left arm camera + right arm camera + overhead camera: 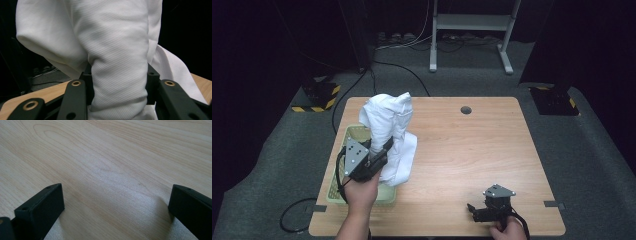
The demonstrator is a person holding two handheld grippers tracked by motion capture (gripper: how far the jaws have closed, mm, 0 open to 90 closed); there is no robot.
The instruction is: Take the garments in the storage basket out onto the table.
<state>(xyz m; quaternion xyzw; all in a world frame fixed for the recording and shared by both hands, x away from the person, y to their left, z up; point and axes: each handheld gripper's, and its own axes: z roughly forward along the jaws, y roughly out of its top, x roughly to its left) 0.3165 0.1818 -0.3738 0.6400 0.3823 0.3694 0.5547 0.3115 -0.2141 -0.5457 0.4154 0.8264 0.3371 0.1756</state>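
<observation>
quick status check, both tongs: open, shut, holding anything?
Left tongs: shut on the white cloth, lifted above the green basket.
Right tongs: open, nothing between them, low over the bare wooden table.

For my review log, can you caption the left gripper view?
Left tool clamped on a bunched fold of white cloth, lifted above the wooden table.

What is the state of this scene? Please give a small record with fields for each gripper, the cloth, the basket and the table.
left gripper: shut on the white cloth, raised over the basket
right gripper: open, holds nothing, low at the near right of the table
white cloth: bunched, lifted, hanging down toward the basket
basket: light green, at the left edge of the table
table: wooden, a small dark hole near its far edge
</observation>
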